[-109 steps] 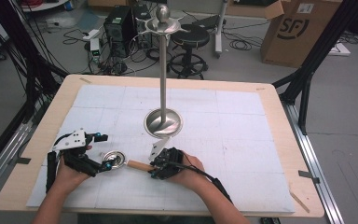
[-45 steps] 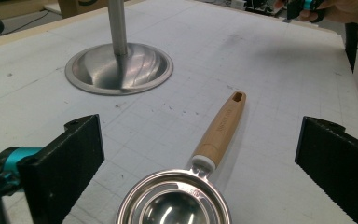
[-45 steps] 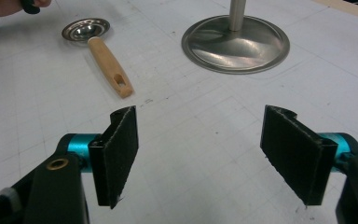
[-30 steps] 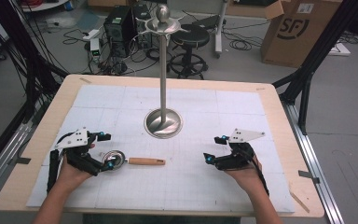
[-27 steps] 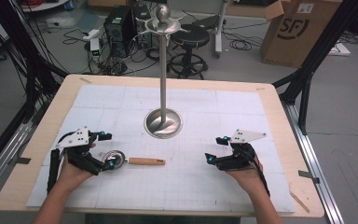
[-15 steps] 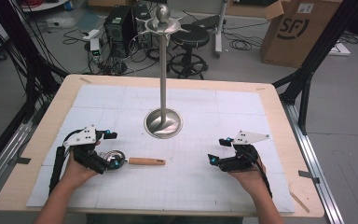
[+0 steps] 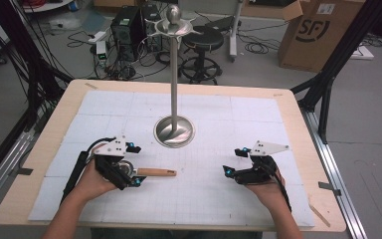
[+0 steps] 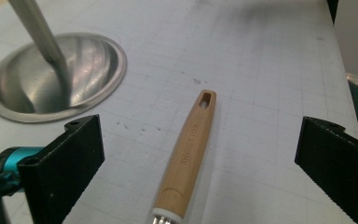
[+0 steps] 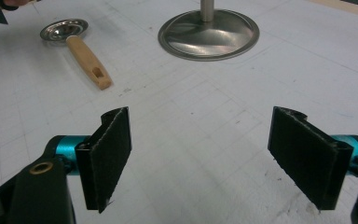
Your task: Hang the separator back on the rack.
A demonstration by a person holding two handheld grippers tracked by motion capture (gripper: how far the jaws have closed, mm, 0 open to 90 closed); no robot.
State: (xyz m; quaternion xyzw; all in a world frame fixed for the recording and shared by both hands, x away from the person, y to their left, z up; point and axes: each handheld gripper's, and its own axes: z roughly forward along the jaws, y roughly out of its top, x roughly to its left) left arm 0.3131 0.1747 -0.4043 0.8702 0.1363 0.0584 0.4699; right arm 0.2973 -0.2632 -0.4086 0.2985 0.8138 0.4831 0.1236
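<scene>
Small steel strainer (image 9: 64,29) with pale wooden handle (image 8: 187,154) between wide-open left gripper (image 8: 198,163); right gripper (image 9: 200,158) wide, empty.

Wooden handle (image 8: 189,150) lies between the gripper's (image 8: 200,175) wide-apart jaws.

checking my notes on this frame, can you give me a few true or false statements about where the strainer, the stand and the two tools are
1. The left tool is shut on the wooden handle. False: its jaws stand open on either side of the handle.
2. The strainer lies flat on the white mat. True.
3. The right tool holds nothing. True.
4. The strainer hangs from the metal stand. False: it lies on the mat, apart from the stand's base.
5. The handle's free end has a slot. True.
</scene>
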